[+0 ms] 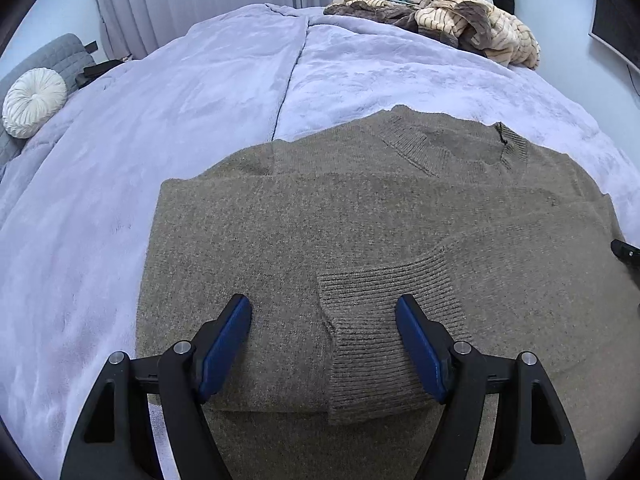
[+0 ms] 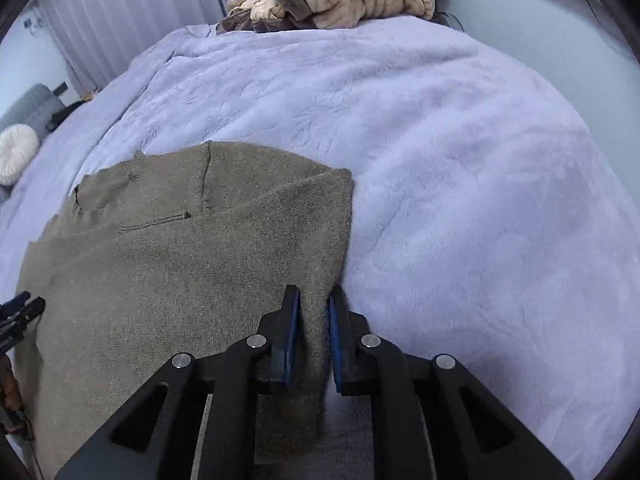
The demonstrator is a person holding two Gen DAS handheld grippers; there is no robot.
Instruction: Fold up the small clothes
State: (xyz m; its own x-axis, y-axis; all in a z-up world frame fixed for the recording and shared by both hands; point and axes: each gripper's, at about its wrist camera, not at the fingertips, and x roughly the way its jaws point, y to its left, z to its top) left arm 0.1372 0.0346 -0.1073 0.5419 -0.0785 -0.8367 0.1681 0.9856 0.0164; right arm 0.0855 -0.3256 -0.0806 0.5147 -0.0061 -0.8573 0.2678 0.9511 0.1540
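Note:
A brown knit sweater [image 1: 360, 216] lies flat on the lilac bed cover [image 1: 200, 92], its sleeves folded across the body and its neckline at the far side. My left gripper [image 1: 323, 312] is open just above the sweater's near part, its blue pads on either side of a ribbed cuff [image 1: 384, 304]. In the right wrist view the sweater [image 2: 180, 264] fills the left half. My right gripper [image 2: 314, 300] is shut on the sweater's right folded edge. The left gripper's tips [image 2: 20, 312] show at the left rim.
A heap of beige and brown striped clothes [image 1: 452, 24] lies at the far right of the bed. A round white cushion [image 1: 34, 102] and a grey chair [image 1: 60, 60] stand at the left. Curtains hang behind. A dark screen [image 1: 616, 20] is on the right wall.

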